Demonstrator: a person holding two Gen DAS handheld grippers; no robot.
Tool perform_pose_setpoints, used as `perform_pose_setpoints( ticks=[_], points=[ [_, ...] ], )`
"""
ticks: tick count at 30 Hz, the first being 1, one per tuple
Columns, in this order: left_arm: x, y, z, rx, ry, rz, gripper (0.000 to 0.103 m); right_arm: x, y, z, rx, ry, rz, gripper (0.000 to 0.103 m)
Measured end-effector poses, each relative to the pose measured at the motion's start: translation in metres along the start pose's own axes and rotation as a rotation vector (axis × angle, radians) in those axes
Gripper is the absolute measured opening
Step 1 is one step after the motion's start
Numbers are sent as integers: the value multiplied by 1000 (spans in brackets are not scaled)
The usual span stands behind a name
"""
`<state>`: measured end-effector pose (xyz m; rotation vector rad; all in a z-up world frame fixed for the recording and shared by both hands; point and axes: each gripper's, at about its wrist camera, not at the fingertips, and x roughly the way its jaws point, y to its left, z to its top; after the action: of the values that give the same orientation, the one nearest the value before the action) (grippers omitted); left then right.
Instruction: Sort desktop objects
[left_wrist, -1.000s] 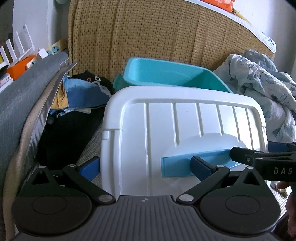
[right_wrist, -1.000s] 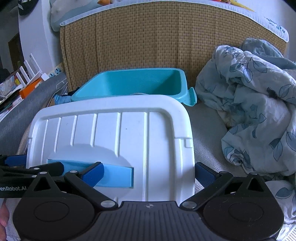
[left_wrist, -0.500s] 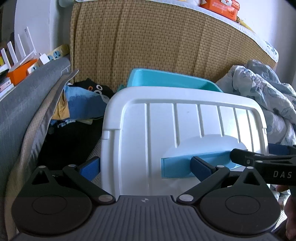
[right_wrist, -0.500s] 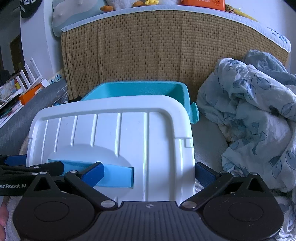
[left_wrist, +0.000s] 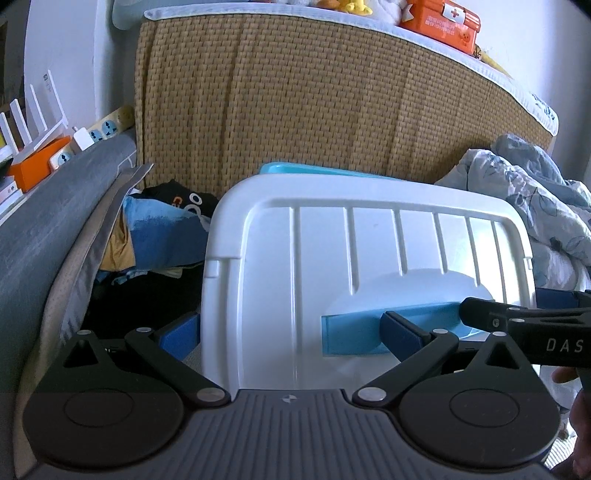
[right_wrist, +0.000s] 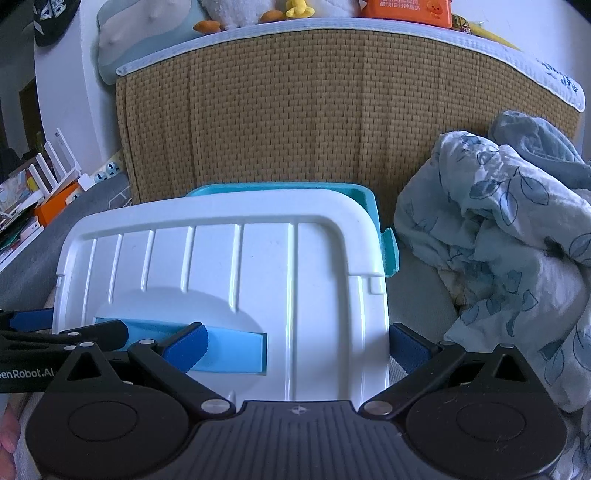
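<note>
Now you hold the white lid (left_wrist: 369, 266) over the teal bin (right_wrist: 373, 206), each gripper — left (left_wrist: 291, 332), right (right_wrist: 299, 343) — clamped on it.

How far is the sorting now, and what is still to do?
Done: cannot tell, since the teal bin's inside is hidden. In hand: the left gripper and right gripper each span one half of the white lid, held over the bin. Left: seat the lid on the bin.
</note>
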<state>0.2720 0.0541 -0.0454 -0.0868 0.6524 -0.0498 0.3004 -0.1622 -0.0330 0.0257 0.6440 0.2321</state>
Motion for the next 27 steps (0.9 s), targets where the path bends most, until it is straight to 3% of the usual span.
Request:
perform_pose_setpoints(
  ticks=[27],
  points=[
    [40, -4, 45, -11, -12, 19, 103, 36, -14, 42, 54, 19, -4, 103]
  ],
)
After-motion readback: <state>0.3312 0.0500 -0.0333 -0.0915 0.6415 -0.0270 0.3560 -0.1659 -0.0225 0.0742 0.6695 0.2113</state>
